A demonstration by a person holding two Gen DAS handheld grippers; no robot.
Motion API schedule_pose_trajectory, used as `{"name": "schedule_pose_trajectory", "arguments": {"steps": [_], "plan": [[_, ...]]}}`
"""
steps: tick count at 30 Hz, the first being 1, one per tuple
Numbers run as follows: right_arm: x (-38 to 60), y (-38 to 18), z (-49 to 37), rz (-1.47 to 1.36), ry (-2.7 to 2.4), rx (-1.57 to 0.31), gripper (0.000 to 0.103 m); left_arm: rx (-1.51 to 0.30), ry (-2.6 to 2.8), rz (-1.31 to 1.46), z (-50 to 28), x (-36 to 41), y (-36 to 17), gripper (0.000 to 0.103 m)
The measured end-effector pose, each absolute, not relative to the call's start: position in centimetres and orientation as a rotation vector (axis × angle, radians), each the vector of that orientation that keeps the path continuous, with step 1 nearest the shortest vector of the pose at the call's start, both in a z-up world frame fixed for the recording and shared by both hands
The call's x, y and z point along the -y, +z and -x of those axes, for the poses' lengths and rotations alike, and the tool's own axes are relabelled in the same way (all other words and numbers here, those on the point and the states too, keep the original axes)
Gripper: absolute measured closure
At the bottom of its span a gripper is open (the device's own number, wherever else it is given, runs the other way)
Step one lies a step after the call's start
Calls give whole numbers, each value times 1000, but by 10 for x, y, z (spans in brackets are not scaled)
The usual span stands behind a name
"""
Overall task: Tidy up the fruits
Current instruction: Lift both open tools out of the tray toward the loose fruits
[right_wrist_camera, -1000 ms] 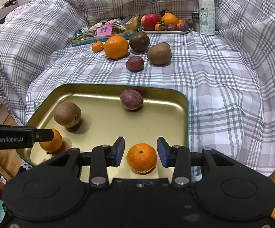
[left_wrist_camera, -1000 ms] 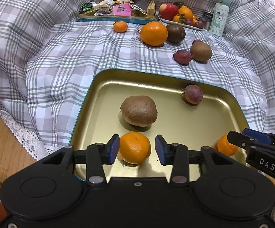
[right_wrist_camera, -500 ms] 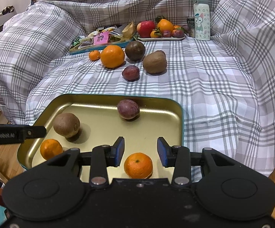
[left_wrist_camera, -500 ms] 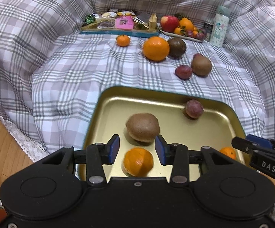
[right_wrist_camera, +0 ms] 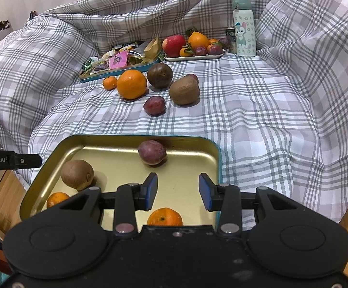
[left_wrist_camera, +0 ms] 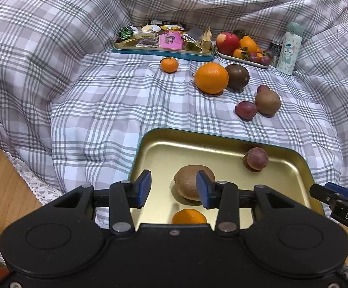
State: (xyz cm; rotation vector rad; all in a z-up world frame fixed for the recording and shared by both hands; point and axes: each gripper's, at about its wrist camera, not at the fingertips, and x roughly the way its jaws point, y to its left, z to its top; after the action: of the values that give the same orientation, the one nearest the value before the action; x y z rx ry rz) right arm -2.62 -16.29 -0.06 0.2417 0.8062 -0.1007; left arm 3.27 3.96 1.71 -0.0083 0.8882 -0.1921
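Note:
A gold tray with a teal rim (left_wrist_camera: 147,144) (right_wrist_camera: 216,148) lies on the checked blanket and holds a kiwi (left_wrist_camera: 188,184) (right_wrist_camera: 77,174), a plum (left_wrist_camera: 257,158) (right_wrist_camera: 152,152) and two mandarins (left_wrist_camera: 189,217) (right_wrist_camera: 164,217) (right_wrist_camera: 56,199). My left gripper (left_wrist_camera: 174,188) hangs open over the tray's near left part, with one mandarin just below it. Above the near right part my right gripper (right_wrist_camera: 177,192) is open too, nothing between its pads. Farther back on the blanket lie a small mandarin (left_wrist_camera: 169,64), a big orange (left_wrist_camera: 211,78), a dark round fruit (left_wrist_camera: 237,78), a kiwi (left_wrist_camera: 267,102) and a plum (left_wrist_camera: 245,110).
At the back stand a teal tray of snack packets (left_wrist_camera: 164,45), a white plate of fruit (left_wrist_camera: 243,48) and a pale bottle (left_wrist_camera: 290,48) beside a can. Bunched blanket folds ring the flat area. Wooden floor (left_wrist_camera: 3,184) shows at the left.
Both grippers have drawn up and back from the mandarins that lay between their fingers. Those mandarins stay in the tray, now below the fingertips. The left view has also shifted left.

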Motion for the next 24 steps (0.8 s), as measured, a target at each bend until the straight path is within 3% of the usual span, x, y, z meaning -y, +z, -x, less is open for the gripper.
{"name": "schedule_pose_trajectory", "arguments": {"steps": [24], "plan": [[165, 6, -13, -273, -87, -788, 62, -900, -244, -3, -62, -24, 20, 54]]}}
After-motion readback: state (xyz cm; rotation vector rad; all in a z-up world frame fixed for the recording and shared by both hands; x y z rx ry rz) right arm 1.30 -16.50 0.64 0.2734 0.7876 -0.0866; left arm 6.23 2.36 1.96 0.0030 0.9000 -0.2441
